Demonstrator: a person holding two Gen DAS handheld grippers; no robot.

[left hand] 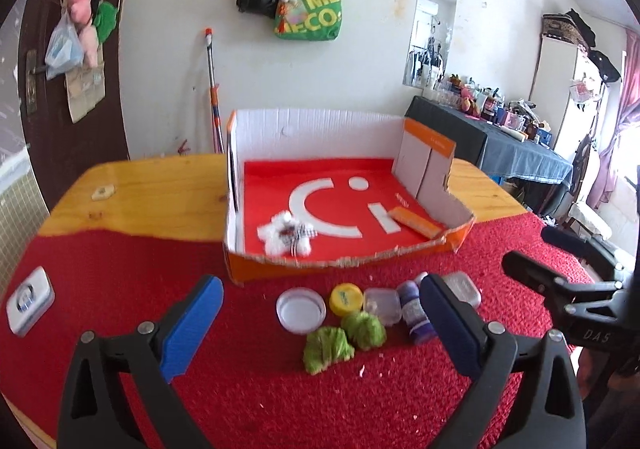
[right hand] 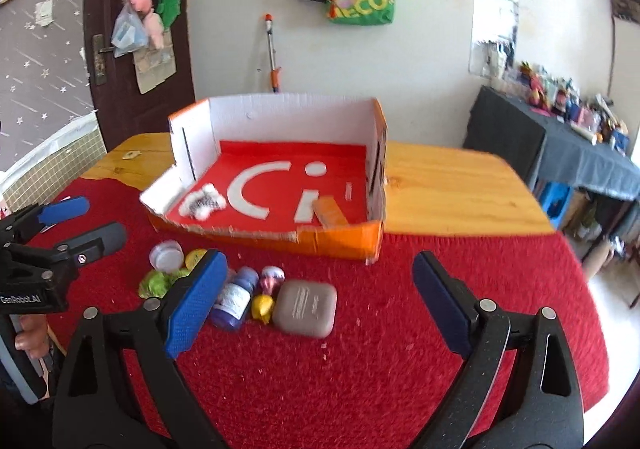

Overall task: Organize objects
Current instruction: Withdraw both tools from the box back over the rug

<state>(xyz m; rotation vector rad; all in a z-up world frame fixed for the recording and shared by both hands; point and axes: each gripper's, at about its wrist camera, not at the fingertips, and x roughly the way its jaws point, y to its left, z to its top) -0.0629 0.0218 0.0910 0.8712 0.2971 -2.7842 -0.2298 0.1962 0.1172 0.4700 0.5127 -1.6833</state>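
Observation:
An orange cardboard box (left hand: 404, 255) with a red floor stands on the table; it also shows in the right wrist view (right hand: 340, 243). Inside lie a white fluffy toy (left hand: 286, 235) and an orange block (left hand: 416, 223). In front of the box sit a white lid (left hand: 301, 309), a yellow cap (left hand: 346, 299), a clear case (left hand: 382, 305), a purple bottle (left hand: 414, 313), a grey case (right hand: 306, 307) and two green leafy pieces (left hand: 344, 339). My left gripper (left hand: 320, 315) is open and empty above them. My right gripper (right hand: 320, 297) is open and empty over the grey case.
A red mat (left hand: 120, 289) covers the near part of the wooden table (left hand: 160, 185). A white tin (left hand: 30, 301) lies at the mat's left. A small yellow object (right hand: 263, 307) and a small pink one (right hand: 272, 277) lie by the purple bottle (right hand: 236, 299).

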